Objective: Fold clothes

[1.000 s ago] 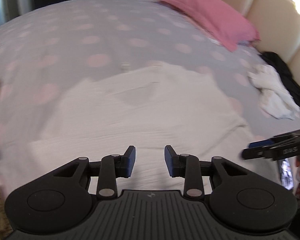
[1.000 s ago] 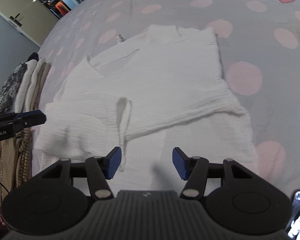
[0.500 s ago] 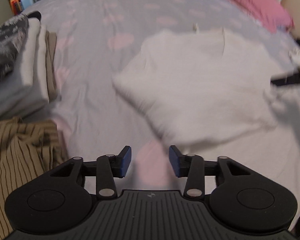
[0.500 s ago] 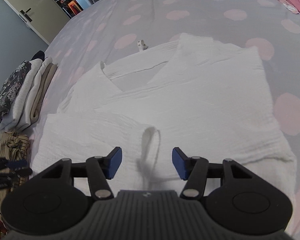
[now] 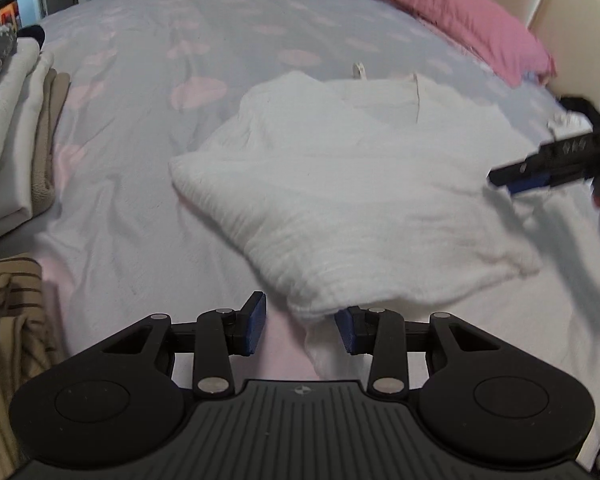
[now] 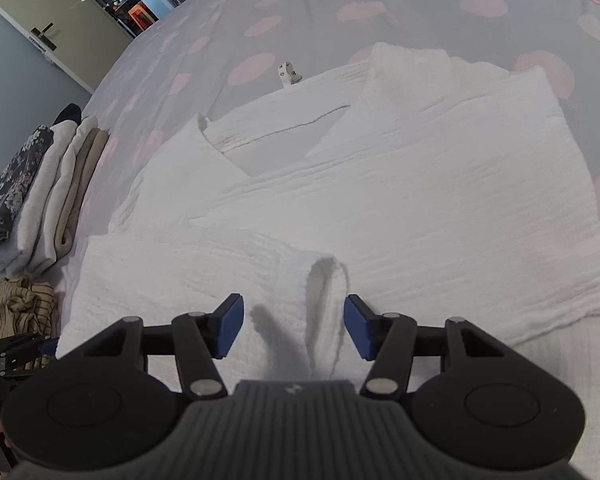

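Observation:
A white textured garment (image 5: pixel 352 184) lies spread on the bed, sleeves folded in; it also fills the right wrist view (image 6: pixel 380 208). My left gripper (image 5: pixel 300 328) is open and empty at the garment's near left corner, whose edge lies between the fingers. My right gripper (image 6: pixel 294 326) is open and empty, low over a sleeve cuff (image 6: pixel 326 280) that lies between its fingers. The right gripper also shows in the left wrist view (image 5: pixel 540 172), over the garment's right side.
The bed has a grey sheet with pink dots (image 5: pixel 148 128). A stack of folded clothes (image 6: pixel 40 196) and a striped brown garment (image 5: pixel 8 320) lie at the left. A pink pillow (image 5: pixel 460 20) and beige headboard (image 5: pixel 572 20) are at the far right.
My left gripper swung from over the garment's middle to its left side, then closed in on the corner. My right gripper moved forward and down over the sleeve cuff.

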Demonstrator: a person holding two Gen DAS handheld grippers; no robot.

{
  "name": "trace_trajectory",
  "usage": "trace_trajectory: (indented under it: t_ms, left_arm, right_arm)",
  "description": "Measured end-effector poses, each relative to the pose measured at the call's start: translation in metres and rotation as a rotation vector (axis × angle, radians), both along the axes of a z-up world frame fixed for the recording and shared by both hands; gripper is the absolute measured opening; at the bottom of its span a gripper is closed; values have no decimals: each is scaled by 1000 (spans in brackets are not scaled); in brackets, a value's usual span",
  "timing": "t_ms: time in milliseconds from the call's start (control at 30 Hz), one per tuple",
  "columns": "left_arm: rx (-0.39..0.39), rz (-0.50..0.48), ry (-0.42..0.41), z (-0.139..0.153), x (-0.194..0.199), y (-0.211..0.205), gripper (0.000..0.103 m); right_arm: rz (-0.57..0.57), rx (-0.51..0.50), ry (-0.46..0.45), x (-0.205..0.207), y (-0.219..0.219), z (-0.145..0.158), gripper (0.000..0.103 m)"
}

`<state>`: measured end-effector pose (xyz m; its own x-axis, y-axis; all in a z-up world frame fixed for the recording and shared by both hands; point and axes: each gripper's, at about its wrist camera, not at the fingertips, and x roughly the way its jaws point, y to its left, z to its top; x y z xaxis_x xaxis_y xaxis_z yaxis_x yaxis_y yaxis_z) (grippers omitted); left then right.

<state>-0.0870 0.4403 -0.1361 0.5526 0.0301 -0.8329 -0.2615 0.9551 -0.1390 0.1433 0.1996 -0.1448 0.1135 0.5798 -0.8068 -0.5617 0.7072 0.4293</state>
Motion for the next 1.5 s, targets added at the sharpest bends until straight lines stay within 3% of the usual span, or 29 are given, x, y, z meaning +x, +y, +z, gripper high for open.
trace_trajectory:
  t_ms: [67, 100, 133, 267, 367, 600, 700, 767, 867, 900, 1100, 1300, 1367, 1400, 1500]
  left_arm:
    - [4, 20, 25, -4, 4, 3, 11]
    - [4, 26, 38, -5, 5, 4, 9]
    - [6, 30, 43, -5, 4, 5, 6]
    - [41, 65, 53, 16, -4, 16, 3]
    - [67, 103, 85, 23, -7, 26, 3]
    - [198, 14, 216, -3, 5, -3, 3]
    - [161, 9, 209, -9, 3, 0, 4]
    - [84, 14, 183, -5, 0, 10, 6]
    - [-24, 17, 162, 3, -8, 25, 23]
    - [-16, 26, 153, 5, -11, 27, 25]
    - [-22, 28, 159, 2, -13, 25, 28]
    - [7, 2, 173, -9, -6, 9, 28]
    - [21, 10, 172, -11, -7, 7, 21]
    - [27, 15, 167, -11, -8, 7, 15]
    - [34, 16, 151, -8, -9, 7, 7]
  right_arm:
    - [-7, 6, -6, -1, 4, -3, 39]
    - [-9, 6, -15, -2, 5, -4, 18]
    - [-16, 2, -27, -3, 7, -3, 14]
    - [-56, 64, -148, -2, 6, 25, 12]
    - [-99, 55, -231, 10, 10, 46, 11]
    - [-46, -98, -274, 24, 32, 25, 11]
    - [-25, -158, -235, 27, 34, 0, 11]
    - [-21, -154, -213, 28, 31, -8, 13]
    - [-46, -101, -181, 31, 18, -3, 27]
    - [-55, -82, -172, 32, 13, 0, 33]
    - [-92, 23, -38, 25, -23, 8, 34]
    - [-102, 76, 105, -1, -34, -18, 37]
    - [-109, 112, 115, -5, -37, -19, 31]
    - [-104, 132, 134, -6, -37, -18, 18]
    - [-87, 147, 122, -8, -37, -8, 12]
